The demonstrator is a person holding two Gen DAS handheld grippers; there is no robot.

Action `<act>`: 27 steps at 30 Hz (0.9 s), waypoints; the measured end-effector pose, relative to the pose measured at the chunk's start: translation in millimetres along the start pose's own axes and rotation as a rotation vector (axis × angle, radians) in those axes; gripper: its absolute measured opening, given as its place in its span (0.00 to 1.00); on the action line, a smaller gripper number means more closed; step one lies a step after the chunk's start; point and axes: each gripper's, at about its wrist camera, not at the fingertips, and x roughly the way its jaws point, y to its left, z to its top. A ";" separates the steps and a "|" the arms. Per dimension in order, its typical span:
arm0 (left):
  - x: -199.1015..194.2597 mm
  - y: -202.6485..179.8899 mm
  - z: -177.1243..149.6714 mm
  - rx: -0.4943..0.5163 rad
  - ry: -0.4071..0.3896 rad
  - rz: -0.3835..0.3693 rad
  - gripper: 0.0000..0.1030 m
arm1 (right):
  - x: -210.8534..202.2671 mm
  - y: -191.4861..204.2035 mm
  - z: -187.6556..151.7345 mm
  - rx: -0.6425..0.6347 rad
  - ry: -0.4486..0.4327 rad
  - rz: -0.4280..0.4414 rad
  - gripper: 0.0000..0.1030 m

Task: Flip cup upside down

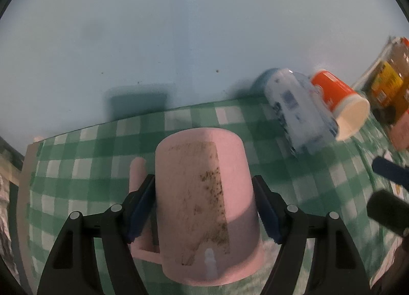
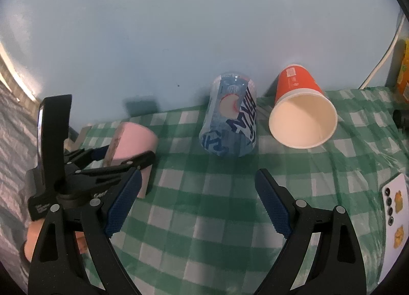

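A pink plastic cup [image 1: 204, 192] with a handle on its left and a scuffed label patch sits between the blue pads of my left gripper [image 1: 204, 208], base pointing away, rim toward the camera. The pads press both its sides. In the right wrist view the pink cup [image 2: 133, 141] is at the left, tipped and held in the left gripper [image 2: 120, 159] above the checked cloth. My right gripper [image 2: 196, 203] is open and empty over the cloth, in front of the other cups.
A blue printed cup [image 2: 230, 121] stands upside down near the wall. An orange paper cup [image 2: 301, 110] lies tilted with its mouth toward me. A phone [image 2: 395, 213] lies at the right. The green checked tablecloth [image 2: 204, 231] ends at the left edge.
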 end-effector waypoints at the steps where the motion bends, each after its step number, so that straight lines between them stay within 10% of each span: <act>1: -5.4 -2.6 -3.8 0.015 -0.002 -0.005 0.73 | -3.1 0.3 -1.6 -0.004 0.001 0.002 0.87; 27: -65.8 -110.3 -87.3 0.335 0.014 -0.146 0.72 | -82.3 -15.3 -66.0 -0.035 -0.094 0.060 0.88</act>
